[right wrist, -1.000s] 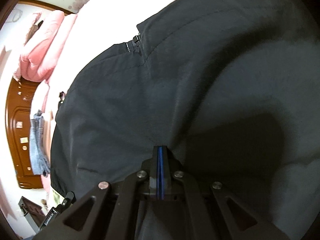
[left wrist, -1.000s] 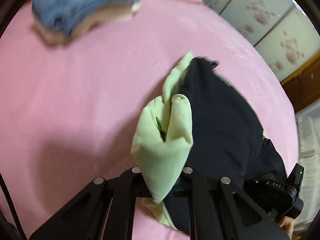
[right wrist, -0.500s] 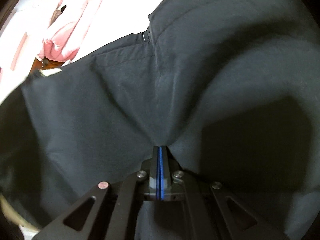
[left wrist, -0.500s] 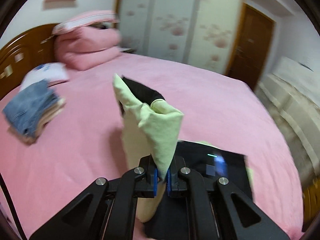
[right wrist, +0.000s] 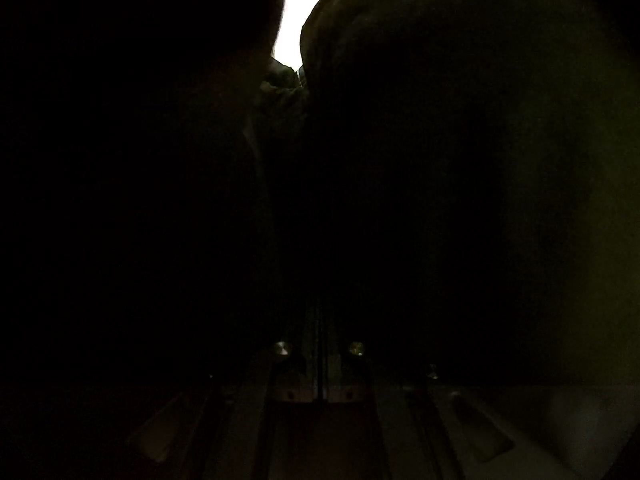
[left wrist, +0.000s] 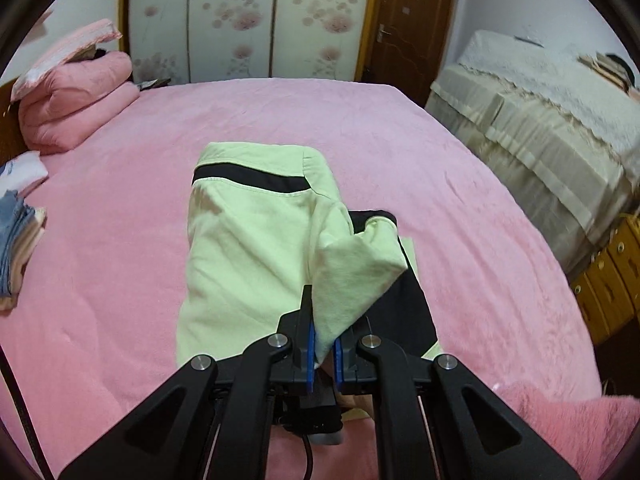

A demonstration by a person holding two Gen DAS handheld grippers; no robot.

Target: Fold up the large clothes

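L gripper [left wrist: 324, 350] is pinching the pale-green, black-lined jacket's [left wrist: 248, 248] sleeve; body stretching lengthwise straight ahead of it. R gripper [right wrist: 320, 344] is clamped shut under dark cloth.

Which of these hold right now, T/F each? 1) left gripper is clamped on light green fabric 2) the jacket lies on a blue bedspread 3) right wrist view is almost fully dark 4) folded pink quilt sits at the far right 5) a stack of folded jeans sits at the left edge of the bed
1) True. The left gripper is shut on a fold of the light green lining of the jacket.
2) False. The bedspread is pink.
3) True. Dark fabric covers the right gripper, whose jaws are shut; whether it grips the cloth cannot be told.
4) False. The pink quilt is at the far left, by the headboard.
5) True. The folded jeans lie there.
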